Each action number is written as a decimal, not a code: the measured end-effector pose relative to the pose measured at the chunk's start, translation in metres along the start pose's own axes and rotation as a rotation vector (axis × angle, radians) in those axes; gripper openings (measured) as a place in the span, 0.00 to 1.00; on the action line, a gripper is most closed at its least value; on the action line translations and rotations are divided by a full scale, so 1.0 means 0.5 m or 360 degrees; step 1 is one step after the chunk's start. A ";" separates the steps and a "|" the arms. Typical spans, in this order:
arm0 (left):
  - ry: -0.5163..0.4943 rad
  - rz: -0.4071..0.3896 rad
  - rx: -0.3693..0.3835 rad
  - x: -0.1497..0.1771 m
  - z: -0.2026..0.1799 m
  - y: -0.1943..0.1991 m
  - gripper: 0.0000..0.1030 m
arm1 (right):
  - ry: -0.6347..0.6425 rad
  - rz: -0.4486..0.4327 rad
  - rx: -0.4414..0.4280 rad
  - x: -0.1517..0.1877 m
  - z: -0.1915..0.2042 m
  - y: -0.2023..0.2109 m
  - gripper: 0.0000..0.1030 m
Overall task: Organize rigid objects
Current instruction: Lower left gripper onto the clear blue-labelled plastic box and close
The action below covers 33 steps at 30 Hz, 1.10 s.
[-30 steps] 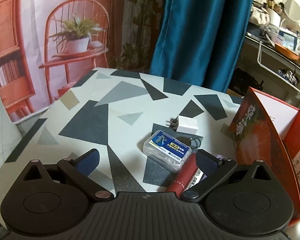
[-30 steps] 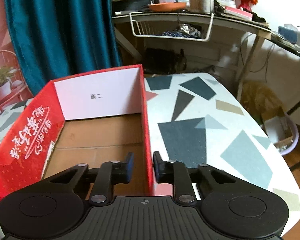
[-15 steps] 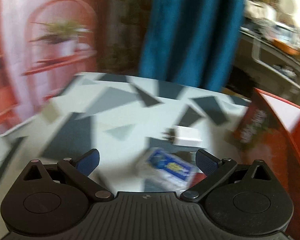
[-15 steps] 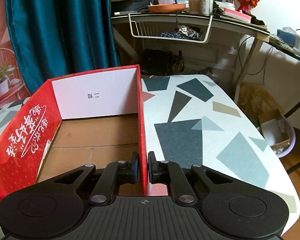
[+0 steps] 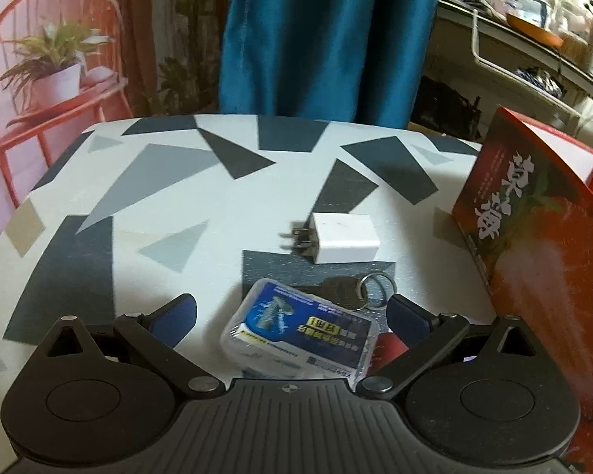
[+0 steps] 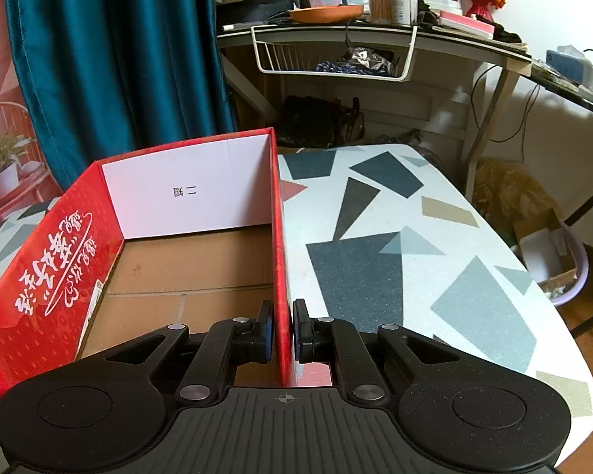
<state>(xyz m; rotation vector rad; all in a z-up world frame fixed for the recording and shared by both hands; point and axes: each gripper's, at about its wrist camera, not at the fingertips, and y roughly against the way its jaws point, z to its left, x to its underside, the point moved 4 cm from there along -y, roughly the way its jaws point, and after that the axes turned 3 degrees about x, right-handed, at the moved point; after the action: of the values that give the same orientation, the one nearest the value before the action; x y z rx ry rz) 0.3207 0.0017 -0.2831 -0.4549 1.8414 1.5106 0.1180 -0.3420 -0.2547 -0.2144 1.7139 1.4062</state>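
Screw case (image 5: 300, 335), clear plastic, lies on the table (image 5: 201, 205) between the spread jaws of the left gripper (image 5: 292, 312), unpinched. Charger (image 5: 344, 237), key ring (image 5: 375, 288) just beyond; red box (image 6: 193, 197) right of them, bare inside. Nothing sorted yet. Right gripper (image 6: 282, 330) clamps the box's wall, angled down.

left wrist — low, close over table (image 5: 217, 205) | right wrist — angled into red box (image 6: 280, 237) | shared: box, table

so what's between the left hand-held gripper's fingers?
The clear plastic case, untouched, jaws wide open around it. A key on a ring lies just beyond. Left wrist view.
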 end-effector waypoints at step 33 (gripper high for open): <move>-0.0259 -0.0027 0.0035 0.036 0.014 0.012 0.81 | 0.0011 -0.0020 0.0001 -0.002 0.001 0.004 0.09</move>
<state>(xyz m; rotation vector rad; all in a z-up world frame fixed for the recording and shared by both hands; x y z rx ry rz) 0.3064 0.0125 -0.2922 -0.3261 1.7217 1.4698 0.1177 -0.3411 -0.2527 -0.2293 1.7158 1.3975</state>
